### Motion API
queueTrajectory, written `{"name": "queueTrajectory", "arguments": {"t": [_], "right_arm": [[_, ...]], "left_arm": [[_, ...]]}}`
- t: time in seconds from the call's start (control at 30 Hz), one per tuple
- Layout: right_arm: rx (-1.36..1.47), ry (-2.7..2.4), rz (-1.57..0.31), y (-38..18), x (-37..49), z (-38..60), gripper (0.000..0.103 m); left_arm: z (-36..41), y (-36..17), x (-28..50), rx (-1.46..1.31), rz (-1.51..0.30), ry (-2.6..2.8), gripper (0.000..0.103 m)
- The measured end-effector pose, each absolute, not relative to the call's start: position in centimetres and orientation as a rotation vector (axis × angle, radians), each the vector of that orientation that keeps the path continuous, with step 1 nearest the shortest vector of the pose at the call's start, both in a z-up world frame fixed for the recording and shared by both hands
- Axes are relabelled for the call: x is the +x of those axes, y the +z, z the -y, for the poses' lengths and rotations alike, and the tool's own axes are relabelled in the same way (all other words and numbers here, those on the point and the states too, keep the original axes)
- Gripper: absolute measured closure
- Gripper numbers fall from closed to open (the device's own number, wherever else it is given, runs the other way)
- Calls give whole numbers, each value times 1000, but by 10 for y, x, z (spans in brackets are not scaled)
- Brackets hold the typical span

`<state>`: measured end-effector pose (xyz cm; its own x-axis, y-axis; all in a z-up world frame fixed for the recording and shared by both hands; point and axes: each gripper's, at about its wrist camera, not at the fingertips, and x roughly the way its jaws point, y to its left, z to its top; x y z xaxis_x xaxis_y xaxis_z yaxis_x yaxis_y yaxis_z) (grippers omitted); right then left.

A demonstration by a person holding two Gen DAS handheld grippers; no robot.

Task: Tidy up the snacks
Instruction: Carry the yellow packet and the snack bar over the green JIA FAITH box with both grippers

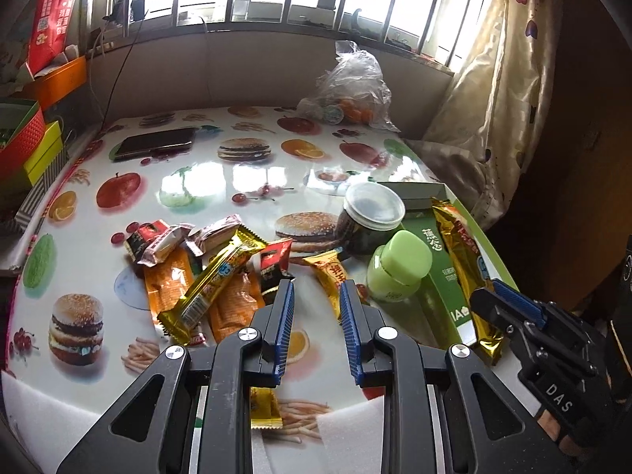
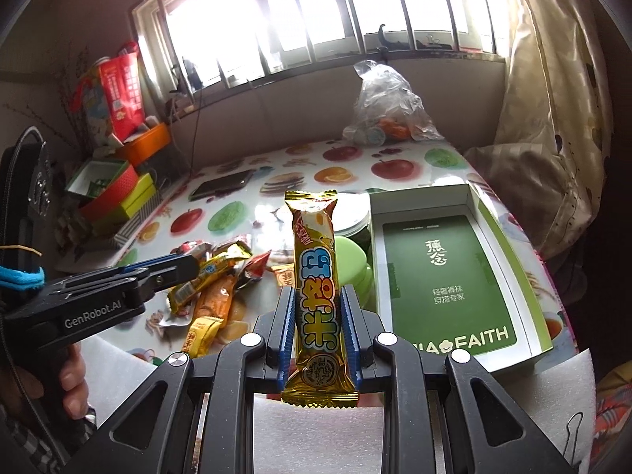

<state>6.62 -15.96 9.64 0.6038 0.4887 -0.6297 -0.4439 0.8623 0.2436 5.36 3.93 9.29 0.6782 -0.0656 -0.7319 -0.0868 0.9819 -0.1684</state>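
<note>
Gold snack bar (image 2: 318, 300) in right gripper (image 2: 318, 316)

Left claw (image 1: 317, 290) empty above snack pile (image 1: 205, 272); green box (image 1: 442, 272) right.

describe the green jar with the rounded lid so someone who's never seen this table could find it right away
Start at the open green box on the table's right side. Just left of it stand two jars: the green jar is the nearer. Unlike the dark jar with its clear flat lid, it is pale green all over.
</note>
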Motion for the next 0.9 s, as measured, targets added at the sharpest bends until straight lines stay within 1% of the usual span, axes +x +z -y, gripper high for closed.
{"name": "queueTrajectory", "arguments": {"t": [0.27, 0.4, 0.43, 0.47, 0.53, 0.83, 0.87, 0.9], "right_arm": [[80, 541, -748, 94, 69, 166, 81], [65, 553, -748, 94, 66, 164, 81], [65, 556, -751, 93, 66, 163, 81], [67, 558, -752, 93, 66, 163, 81], [66, 561, -751, 93, 66, 162, 81], [66, 567, -752, 92, 65, 161, 81], [65, 568, -753, 92, 64, 161, 81], [63, 569, -753, 93, 64, 160, 81]], "left_arm": [[-59, 71, 41, -185, -886, 61, 78], [-59, 48, 39, -146, -965, 75, 77], [-59, 43, 38, -137, -983, 78, 72], [-57, 38, 38, -122, -996, 84, 64], [-54, 31, 37, -112, -1014, 76, 61], [-49, 5, 43, -79, -1088, 144, 61], [-49, 5, 43, -71, -1079, 150, 62], [-48, 6, 43, -67, -1076, 155, 66]]}}
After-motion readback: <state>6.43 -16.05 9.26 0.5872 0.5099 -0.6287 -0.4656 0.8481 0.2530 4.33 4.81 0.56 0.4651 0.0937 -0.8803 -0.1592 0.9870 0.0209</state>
